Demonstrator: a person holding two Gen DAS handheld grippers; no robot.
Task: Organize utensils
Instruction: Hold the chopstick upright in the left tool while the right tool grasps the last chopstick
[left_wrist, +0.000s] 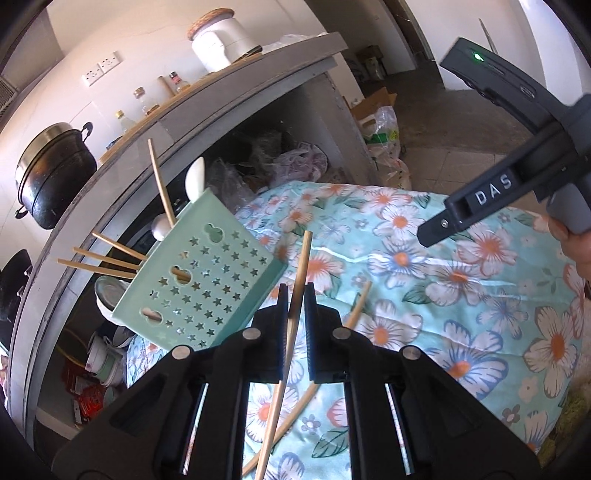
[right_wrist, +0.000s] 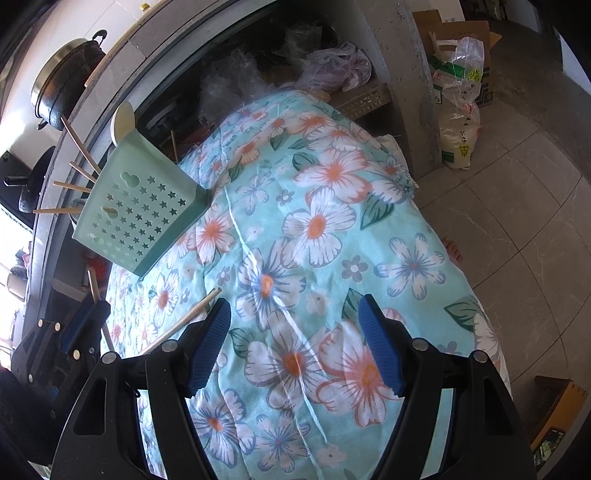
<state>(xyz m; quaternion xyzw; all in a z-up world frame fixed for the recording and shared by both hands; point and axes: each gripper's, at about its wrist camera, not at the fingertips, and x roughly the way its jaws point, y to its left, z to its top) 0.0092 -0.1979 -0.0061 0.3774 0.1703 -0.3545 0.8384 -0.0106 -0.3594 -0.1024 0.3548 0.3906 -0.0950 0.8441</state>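
A cloth with big flowers (right_wrist: 317, 221) covered the table. A green holder with star holes (left_wrist: 207, 280) stood near the cloth's edge, with chopsticks and a white spoon (left_wrist: 195, 177) sticking out the top. The left gripper (left_wrist: 295, 295) was squeezed tight on one chopstick (left_wrist: 297, 291), lifted above the cloth. Another chopstick (right_wrist: 188, 317) lay flat on the flowers, just beside the right gripper (right_wrist: 293, 314), whose blue fingers (right_wrist: 210, 343) stood wide apart with nothing between them. Behind was a gray counter (left_wrist: 236, 85) with a black pot (left_wrist: 55, 173). The floor had gray tiles (right_wrist: 524, 206).
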